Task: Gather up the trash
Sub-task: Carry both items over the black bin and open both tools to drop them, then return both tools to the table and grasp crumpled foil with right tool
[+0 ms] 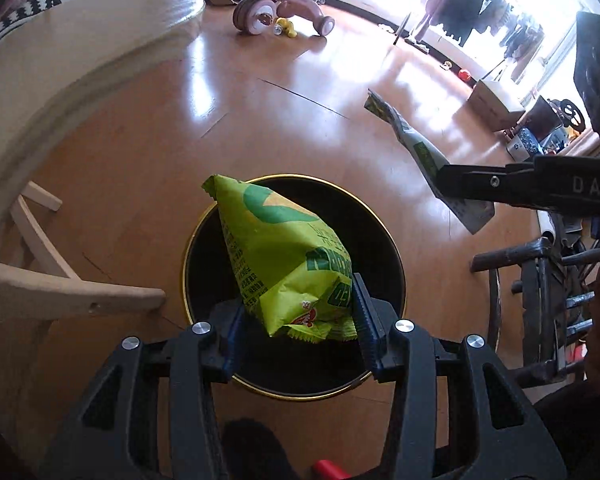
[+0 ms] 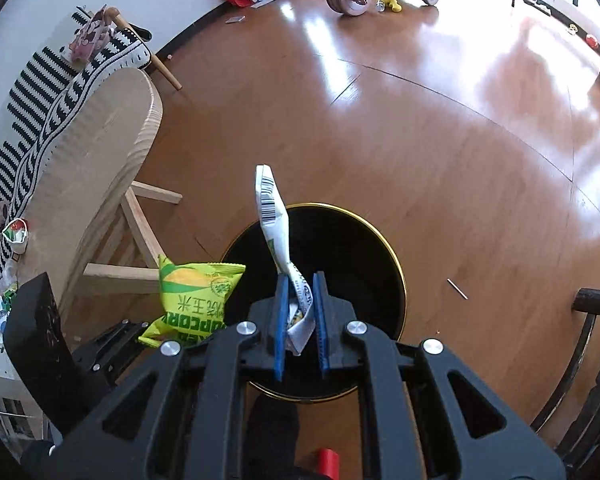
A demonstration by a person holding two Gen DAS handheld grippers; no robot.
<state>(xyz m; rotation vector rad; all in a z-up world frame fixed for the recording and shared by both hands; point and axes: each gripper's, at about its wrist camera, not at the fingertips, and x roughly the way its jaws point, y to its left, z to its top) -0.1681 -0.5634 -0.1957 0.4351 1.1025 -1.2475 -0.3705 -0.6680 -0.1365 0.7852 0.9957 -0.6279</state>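
A pink toy trike [image 1: 278,8] stands at the top of the frame on the shiny wood floor [image 1: 260,120] — a pale round table [image 1: 80,40] fills the upper left.

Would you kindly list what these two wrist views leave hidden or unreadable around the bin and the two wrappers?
- Bin interior: both views show only black; contents cannot be told.
- Bin's near rim: covered by each gripper's body.
- Popcorn bag: in the right view its lower part is behind the right gripper.
- White wrapper: small print unreadable; in the left view, its pinched part is hidden by the finger.
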